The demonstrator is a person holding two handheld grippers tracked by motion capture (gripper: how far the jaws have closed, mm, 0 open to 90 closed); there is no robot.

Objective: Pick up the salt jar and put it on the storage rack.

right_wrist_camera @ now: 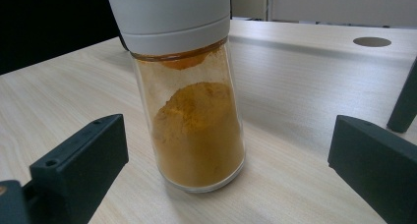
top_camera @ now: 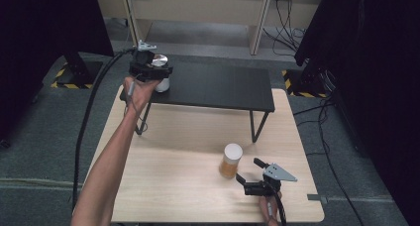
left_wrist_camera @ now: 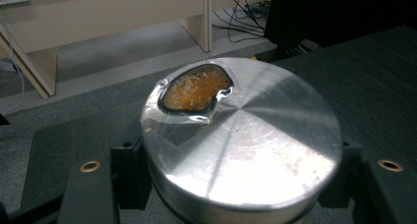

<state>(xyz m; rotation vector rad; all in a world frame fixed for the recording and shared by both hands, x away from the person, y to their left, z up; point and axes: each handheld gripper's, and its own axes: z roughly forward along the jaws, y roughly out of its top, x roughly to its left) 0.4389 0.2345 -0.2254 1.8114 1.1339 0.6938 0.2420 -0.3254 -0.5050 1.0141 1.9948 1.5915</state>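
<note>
Setting: a light wooden table [top_camera: 173, 176] with a low black shelf [top_camera: 218, 87] standing on its far half on thin metal legs.

Left gripper [top_camera: 151, 70]: held out over the near left corner of the black shelf, at the end of a bare outstretched forearm. In the left gripper view its two black jaws press against opposite sides of a metal-lidded container [left_wrist_camera: 241, 135], so it is clamped on it.

Metal-lidded container: round, with a brushed silver lid showing radial sheen. One oval opening sits near the lid's far edge, its rim dark and glossy; orange-brown granular contents show through it. In the high view the body below the lid looks white. Whether its base rests on the shelf or is lifted clear cannot be told.

Right gripper [top_camera: 248, 170]: low over the near right part of the table, jaws spread wide apart and pointing toward the spice jar [top_camera: 231, 160], holding nothing.

Spice jar: upright on the wooden table, in front of the shelf, just beyond the right gripper's tips. In the right gripper view it stands between the two jaws and apart from both. Clear glass body, white stepped cap [right_wrist_camera: 169, 15], roughly half full of heaped orange-yellow powder [right_wrist_camera: 196, 135], with powder dusting the inner glass.
</note>
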